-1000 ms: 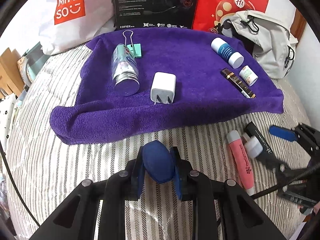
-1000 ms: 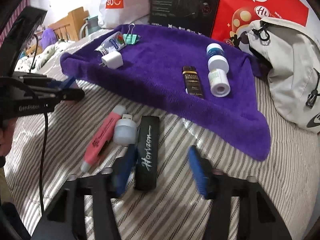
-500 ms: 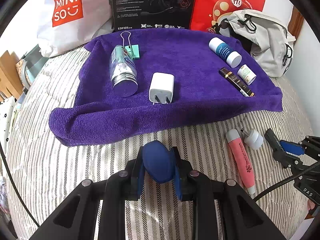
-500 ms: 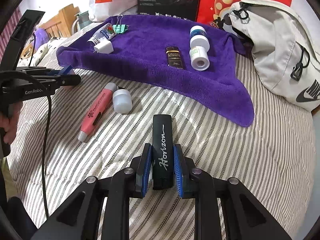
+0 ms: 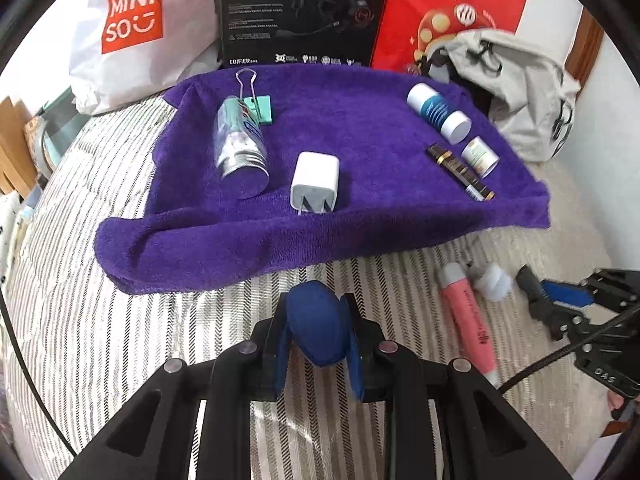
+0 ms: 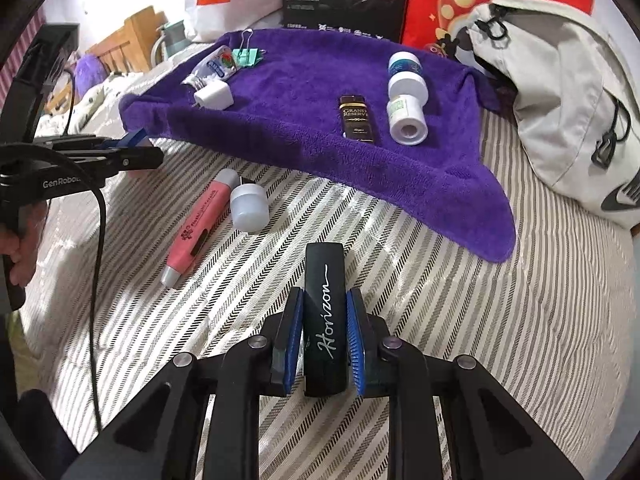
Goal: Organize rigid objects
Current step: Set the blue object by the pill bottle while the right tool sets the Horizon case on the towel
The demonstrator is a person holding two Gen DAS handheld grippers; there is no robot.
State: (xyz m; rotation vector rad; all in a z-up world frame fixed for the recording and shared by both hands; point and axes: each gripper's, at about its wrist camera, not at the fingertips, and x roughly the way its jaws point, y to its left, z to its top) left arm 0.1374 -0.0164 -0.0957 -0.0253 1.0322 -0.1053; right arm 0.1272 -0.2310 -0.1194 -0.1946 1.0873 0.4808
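This is a home bedroom. A bed with striped grey-and-white bedding (image 6: 520,320) carries a purple terry towel (image 5: 360,128). A white shopping bag (image 5: 132,28) and grey fabric backpack (image 6: 560,92) lean behind.

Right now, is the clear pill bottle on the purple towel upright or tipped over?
Tipped over. The pill bottle lies on its side on the purple towel, metal cap toward the camera.

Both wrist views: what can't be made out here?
- Left wrist view: the blue oval object is half hidden by the left gripper.
- Right wrist view: the Horizon case, rear end behind the right gripper.
- Left wrist view: the pink tube print is blurred.
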